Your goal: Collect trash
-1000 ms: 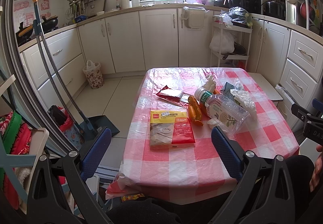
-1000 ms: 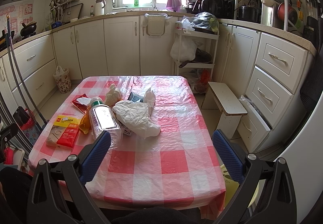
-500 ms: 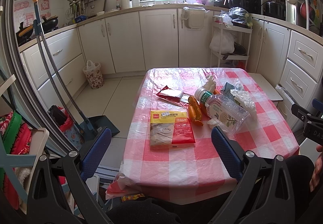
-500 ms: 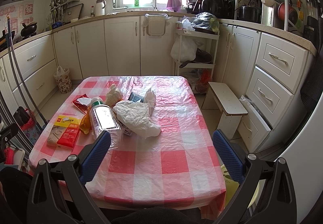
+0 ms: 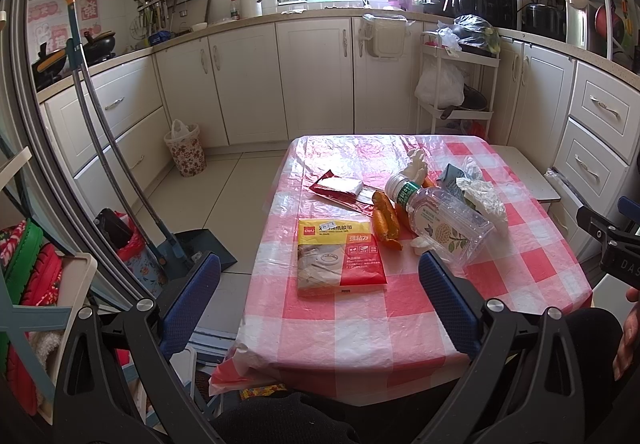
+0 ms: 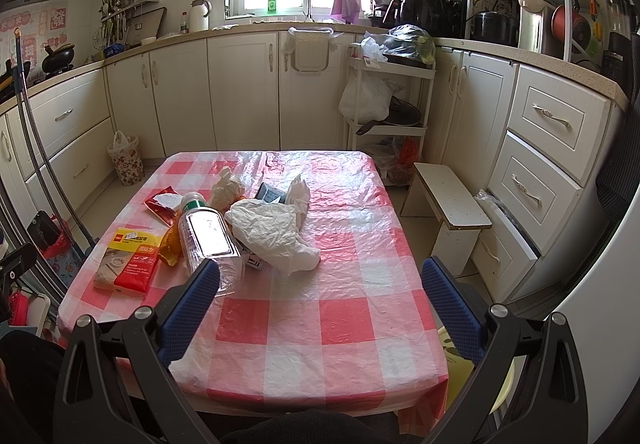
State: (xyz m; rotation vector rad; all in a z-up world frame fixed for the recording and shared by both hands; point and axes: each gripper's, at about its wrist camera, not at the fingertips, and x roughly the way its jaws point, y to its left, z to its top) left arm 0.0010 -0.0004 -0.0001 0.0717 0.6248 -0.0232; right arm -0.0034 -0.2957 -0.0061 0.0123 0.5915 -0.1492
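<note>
I hold both grippers above the near edge of a counter (image 6: 344, 328) covered in a red-and-white checked plastic cloth, in a kitchen lined with cream cabinets. My left gripper (image 5: 319, 298) has its blue-padded jaws spread wide with nothing between them; my right gripper (image 6: 321, 306) is likewise spread wide and empty. The trash lies in a loose cluster on the counter, with a clear plastic bottle (image 6: 206, 240) on its side as the landmark, its green-banded white cap pointing toward the far cabinets. Just right of the bottle sits a crumpled white plastic bag (image 6: 272, 230), touching it. Left of the bottle lie an orange wrapper (image 5: 386, 220) and a flat yellow-and-red tape packet (image 5: 338, 258). Beyond the bottle's cap are a red wrapper (image 5: 340, 190), a wad of crumpled paper (image 6: 228, 188) and a small dark carton (image 6: 269, 194). A floral-patterned bin (image 5: 186, 150) stands on the floor, well left of the bottle, against the cabinets.
</note>
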